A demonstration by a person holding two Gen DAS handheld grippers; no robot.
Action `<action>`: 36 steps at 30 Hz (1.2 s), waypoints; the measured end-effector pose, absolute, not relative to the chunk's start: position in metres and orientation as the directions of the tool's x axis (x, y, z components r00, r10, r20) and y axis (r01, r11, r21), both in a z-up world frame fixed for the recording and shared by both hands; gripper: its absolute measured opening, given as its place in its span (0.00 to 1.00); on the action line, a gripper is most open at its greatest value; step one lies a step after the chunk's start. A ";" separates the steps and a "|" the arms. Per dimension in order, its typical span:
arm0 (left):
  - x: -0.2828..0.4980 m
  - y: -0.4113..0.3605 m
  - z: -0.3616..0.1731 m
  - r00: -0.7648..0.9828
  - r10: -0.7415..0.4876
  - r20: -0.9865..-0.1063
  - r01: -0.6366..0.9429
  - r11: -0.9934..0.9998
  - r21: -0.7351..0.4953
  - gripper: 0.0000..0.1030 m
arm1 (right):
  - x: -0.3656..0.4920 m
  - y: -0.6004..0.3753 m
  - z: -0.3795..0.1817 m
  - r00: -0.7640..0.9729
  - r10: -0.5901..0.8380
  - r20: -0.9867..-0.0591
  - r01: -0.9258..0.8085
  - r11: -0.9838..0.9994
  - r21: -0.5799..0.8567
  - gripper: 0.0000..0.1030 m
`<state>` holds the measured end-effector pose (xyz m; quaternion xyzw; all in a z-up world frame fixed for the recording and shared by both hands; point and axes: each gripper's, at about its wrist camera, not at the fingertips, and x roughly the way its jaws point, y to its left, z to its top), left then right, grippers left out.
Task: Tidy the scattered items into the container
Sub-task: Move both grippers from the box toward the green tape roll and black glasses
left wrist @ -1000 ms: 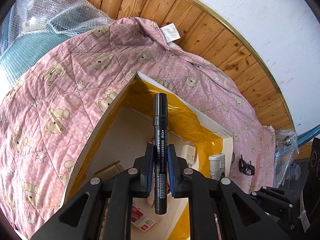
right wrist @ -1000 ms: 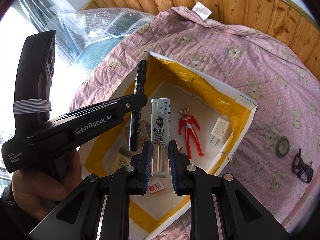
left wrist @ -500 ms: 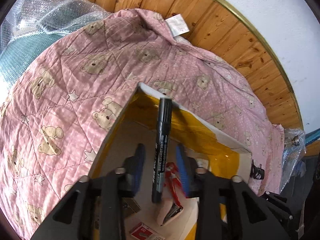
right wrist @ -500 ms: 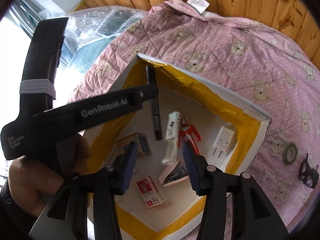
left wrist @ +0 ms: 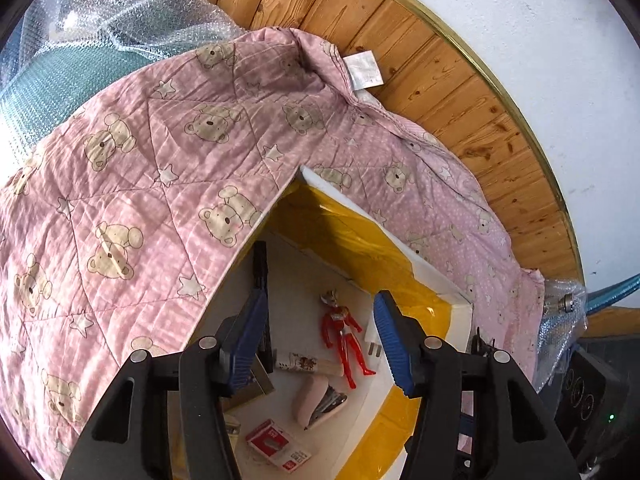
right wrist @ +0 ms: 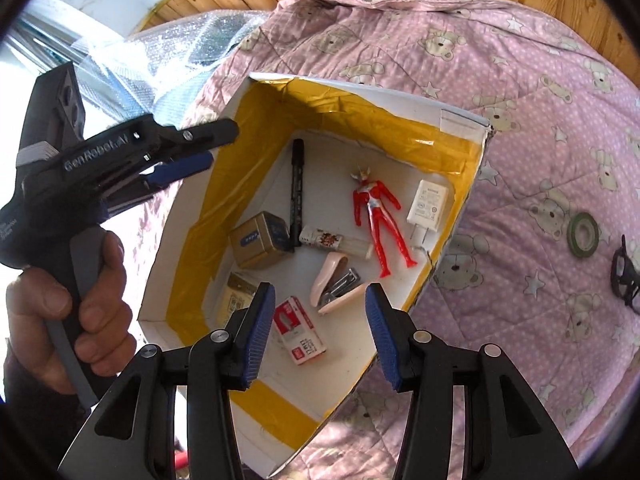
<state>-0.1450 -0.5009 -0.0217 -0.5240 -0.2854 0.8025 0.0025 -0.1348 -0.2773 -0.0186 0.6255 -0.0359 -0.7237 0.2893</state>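
Since a sec ago both tools have let go: black marker [right wrist: 297,192] and lighter [right wrist: 334,241] now lie on the floor of the box [right wrist: 460,120], ahead of both. Left hand-held gripper [left wrist: 318,344] is spread wide, empty; right hand-held gripper [right wrist: 320,332] same, above the box's near end. Tape roll [right wrist: 583,234] and black clip [right wrist: 624,276] sit on the quilt [right wrist: 520,80], right of the right hand-held gripper, outside the box.
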 end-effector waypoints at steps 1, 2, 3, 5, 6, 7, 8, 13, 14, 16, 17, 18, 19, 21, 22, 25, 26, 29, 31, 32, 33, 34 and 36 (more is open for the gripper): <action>-0.141 -0.497 -0.023 -0.444 0.306 -0.842 0.295 -0.838 -0.460 0.55 | -0.132 -0.277 -0.017 -0.052 -0.469 -0.882 0.376 -0.827 0.418 0.49; -0.137 -0.492 -0.023 -0.440 0.306 -0.844 0.295 -0.839 -0.458 0.55 | -0.130 -0.276 -0.015 -0.053 -0.474 -0.879 0.379 -0.824 0.421 0.49; -0.133 -0.487 -0.021 -0.436 0.305 -0.846 0.296 -0.840 -0.456 0.55 | -0.127 -0.276 -0.012 -0.054 -0.477 -0.877 0.382 -0.821 0.423 0.49; -0.125 -0.478 -0.017 -0.432 0.303 -0.849 0.296 -0.842 -0.451 0.55 | -0.120 -0.275 -0.009 -0.057 -0.484 -0.873 0.391 -0.815 0.427 0.49; -0.120 -0.474 -0.013 -0.434 0.301 -0.849 0.295 -0.843 -0.449 0.55 | -0.117 -0.275 -0.007 -0.058 -0.488 -0.871 0.395 -0.813 0.429 0.49; -0.116 -0.470 -0.010 -0.435 0.298 -0.849 0.294 -0.845 -0.447 0.55 | -0.114 -0.274 -0.004 -0.059 -0.491 -0.869 0.401 -0.809 0.430 0.49; -0.111 -0.467 -0.007 -0.436 0.297 -0.850 0.294 -0.845 -0.446 0.57 | -0.110 -0.274 -0.002 -0.061 -0.495 -0.867 0.407 -0.805 0.431 0.49; -0.092 -0.456 0.010 -0.441 0.280 -0.853 0.292 -0.854 -0.431 0.61 | -0.095 -0.267 0.006 -0.071 -0.512 -0.856 0.422 -0.793 0.439 0.49; -0.088 -0.454 0.014 -0.443 0.274 -0.854 0.292 -0.856 -0.426 0.61 | -0.092 -0.266 0.007 -0.073 -0.515 -0.854 0.423 -0.792 0.441 0.49; -0.082 -0.451 0.019 -0.449 0.266 -0.853 0.288 -0.861 -0.420 0.61 | -0.086 -0.262 0.010 -0.076 -0.519 -0.851 0.425 -0.789 0.444 0.49; -0.079 -0.450 0.022 -0.451 0.261 -0.853 0.286 -0.864 -0.416 0.61 | -0.083 -0.261 0.011 -0.077 -0.522 -0.849 0.426 -0.788 0.445 0.49; -0.076 -0.448 0.025 -0.454 0.255 -0.854 0.284 -0.867 -0.410 0.61 | -0.081 -0.259 0.012 -0.079 -0.524 -0.848 0.427 -0.786 0.446 0.49; -0.073 -0.445 0.028 -0.456 0.252 -0.854 0.280 -0.870 -0.406 0.61 | -0.078 -0.258 0.013 -0.080 -0.526 -0.847 0.428 -0.785 0.447 0.49; -0.068 -0.440 0.033 -0.458 0.248 -0.854 0.273 -0.875 -0.400 0.61 | -0.073 -0.255 0.014 -0.083 -0.531 -0.843 0.430 -0.783 0.451 0.49; -0.066 -0.438 0.035 -0.459 0.248 -0.853 0.270 -0.876 -0.400 0.61 | -0.071 -0.253 0.015 -0.084 -0.533 -0.842 0.429 -0.782 0.452 0.49; -0.059 -0.432 0.040 -0.461 0.253 -0.851 0.263 -0.877 -0.403 0.61 | -0.063 -0.246 0.017 -0.088 -0.539 -0.838 0.426 -0.781 0.457 0.49; -0.058 -0.429 0.041 -0.460 0.256 -0.850 0.260 -0.877 -0.404 0.61 | -0.062 -0.244 0.017 -0.091 -0.541 -0.836 0.423 -0.781 0.459 0.49; -0.053 -0.417 0.043 -0.455 0.270 -0.849 0.243 -0.879 -0.409 0.61 | -0.059 -0.232 0.017 -0.100 -0.544 -0.833 0.405 -0.787 0.466 0.49; -0.052 -0.406 0.044 -0.450 0.278 -0.849 0.225 -0.884 -0.409 0.61 | -0.058 -0.224 0.016 -0.106 -0.544 -0.832 0.389 -0.793 0.469 0.49; -0.052 -0.401 0.045 -0.445 0.281 -0.850 0.216 -0.888 -0.406 0.61 | -0.057 -0.219 0.015 -0.111 -0.544 -0.832 0.380 -0.797 0.471 0.49; -0.052 -0.395 0.045 -0.440 0.285 -0.851 0.206 -0.891 -0.405 0.61 | -0.057 -0.214 0.014 -0.116 -0.545 -0.830 0.368 -0.800 0.474 0.49; -0.053 -0.390 0.046 -0.435 0.290 -0.853 0.194 -0.894 -0.403 0.61 | -0.057 -0.208 0.013 -0.121 -0.546 -0.829 0.355 -0.803 0.478 0.49; -0.056 -0.376 0.047 -0.423 0.297 -0.856 0.165 -0.904 -0.395 0.61 | -0.057 -0.195 0.010 -0.133 -0.547 -0.827 0.325 -0.812 0.484 0.49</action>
